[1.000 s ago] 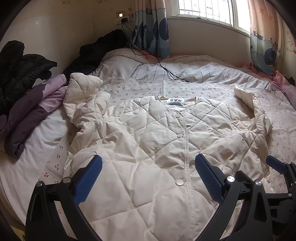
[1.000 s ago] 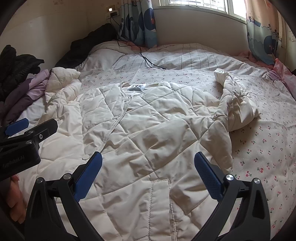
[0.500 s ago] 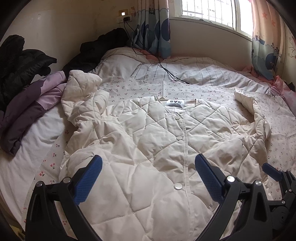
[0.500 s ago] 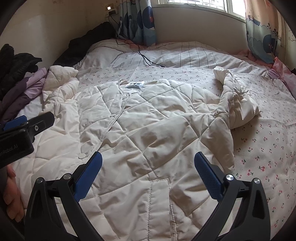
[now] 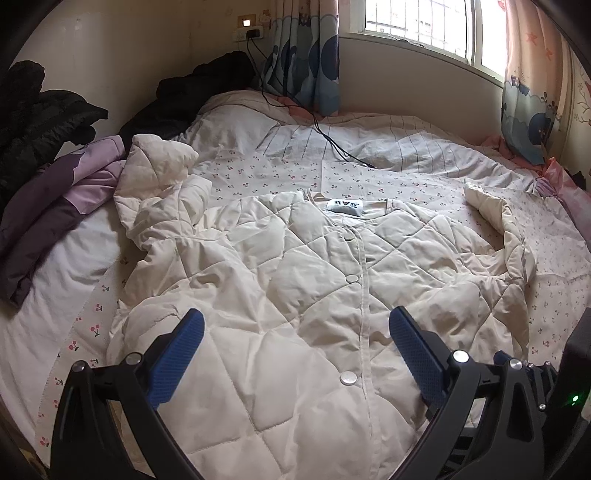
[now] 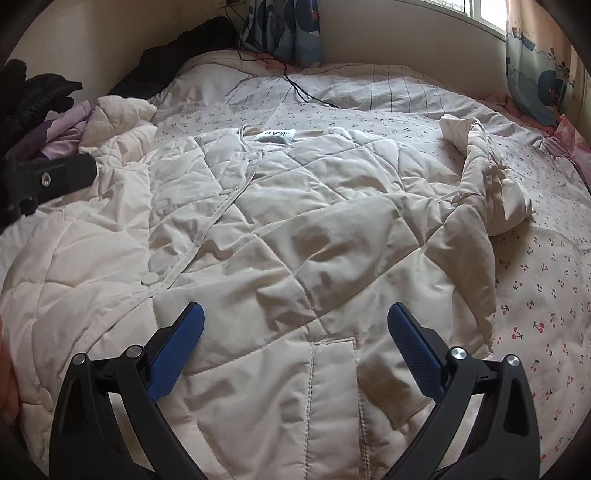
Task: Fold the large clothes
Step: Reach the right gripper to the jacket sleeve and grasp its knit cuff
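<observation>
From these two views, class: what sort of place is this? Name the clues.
Most likely a home bedroom: a bed with a cherry-print sheet, a curtained window, and a cream quilted jacket spread out, other clothes heaped beside it.

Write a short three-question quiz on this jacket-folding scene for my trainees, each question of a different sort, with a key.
1. True or false: the left gripper grips the cream quilted jacket.
2. What lies beside the jacket's left sleeve? A) purple garment B) red towel C) laptop
3. Fill in: the black cable runs up to a wall ____.

Key: 1 false, both it and the right gripper have their fingers spread open, holding nothing. 2 A, the purple garment. 3 socket.
</observation>
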The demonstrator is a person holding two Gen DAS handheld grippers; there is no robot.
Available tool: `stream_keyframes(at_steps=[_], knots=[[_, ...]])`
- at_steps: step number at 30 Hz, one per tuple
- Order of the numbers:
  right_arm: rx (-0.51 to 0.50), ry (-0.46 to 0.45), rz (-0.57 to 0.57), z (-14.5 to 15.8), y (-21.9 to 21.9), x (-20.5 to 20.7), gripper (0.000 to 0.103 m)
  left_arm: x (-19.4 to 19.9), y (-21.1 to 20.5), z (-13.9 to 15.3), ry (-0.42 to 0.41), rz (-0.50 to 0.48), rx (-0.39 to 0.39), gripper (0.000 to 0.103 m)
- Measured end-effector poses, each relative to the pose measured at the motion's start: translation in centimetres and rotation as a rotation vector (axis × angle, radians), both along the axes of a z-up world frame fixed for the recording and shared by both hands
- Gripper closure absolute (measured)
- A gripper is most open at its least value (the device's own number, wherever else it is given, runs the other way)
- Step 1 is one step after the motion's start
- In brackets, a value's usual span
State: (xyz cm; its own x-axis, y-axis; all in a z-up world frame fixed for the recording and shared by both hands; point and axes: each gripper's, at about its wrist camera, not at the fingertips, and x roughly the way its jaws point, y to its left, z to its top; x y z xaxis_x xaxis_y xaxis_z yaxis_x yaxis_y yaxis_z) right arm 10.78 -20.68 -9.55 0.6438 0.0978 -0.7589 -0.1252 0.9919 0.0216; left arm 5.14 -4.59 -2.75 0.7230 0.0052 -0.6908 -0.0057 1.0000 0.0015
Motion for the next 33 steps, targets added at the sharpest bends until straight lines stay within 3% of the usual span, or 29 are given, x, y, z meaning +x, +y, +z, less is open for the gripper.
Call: stream_keyframes(at_steps=[4,8,11,13,14,17,20,23,25,27,29,30,31,32,33], knots=[[-0.083,0.114,0.06,-3.2,1.9,0.6,0.007,0.4,0.0,-0.2,0.017,-0.002,-0.019,0.007],[-0.133,0.094,0.064,-4.1,2.6,0.2,0.007,0.7,-0.1,-0.4,0.032,-0.01,-0.038,0.007],[-0.096,0.13,0.068,-4.2,2.1,0.5,0.007,0.8,-0.1,-0.4,0.035,-0.013,-0.041,0.007],[-0.059,0.226,0.126,-3.3,1.4,1.5,0.007,0.8,0.0,-0.4,0.034,-0.008,-0.045,0.007],[-0.034,0.221,0.132,-2.3,0.8,2.1,0.007,0.8,0.3,-0.4,0.033,0.002,-0.054,0.007],[-0.041,0.072,0.013,3.5,-3.8,4.3,0.007,0.8,1.1,-0.5,0.042,0.017,-0.091,0.007],[-0.207,-0.005,-0.09,8.7,-7.7,10.6,0.007,0.6,1.3,-0.8,0.057,0.007,-0.105,0.007],[-0.453,0.011,-0.175,10.4,-10.2,19.9,0.007,0.6,0.7,-1.2,0.066,-0.018,-0.082,0.007],[-0.558,0.092,-0.214,8.9,-11.7,25.9,0.007,0.7,0.3,-1.4,0.068,-0.027,-0.062,0.007],[-0.681,0.193,-0.242,5.2,-12.9,30.8,0.007,1.0,0.1,-1.7,0.082,-0.039,-0.05,0.007],[-0.78,0.27,-0.254,1.7,-14.6,33.3,0.007,1.2,-0.1,-2.1,0.096,-0.052,-0.047,0.007],[-0.826,0.304,-0.253,0.0,-15.6,33.9,0.013,1.3,-0.1,-2.2,0.106,-0.058,-0.047,0.007],[-0.851,0.338,-0.245,-1.6,-16.9,34.0,0.028,1.4,-0.1,-2.3,0.111,-0.061,-0.048,0.007],[-0.797,0.363,-0.246,-2.3,-18.6,33.8,0.08,1.5,-0.1,-2.4,0.117,-0.061,-0.052,0.007],[-0.616,0.372,-0.276,-1.5,-21.3,33.2,0.093,1.6,0.0,-2.4,0.121,-0.058,-0.058,0.007]])
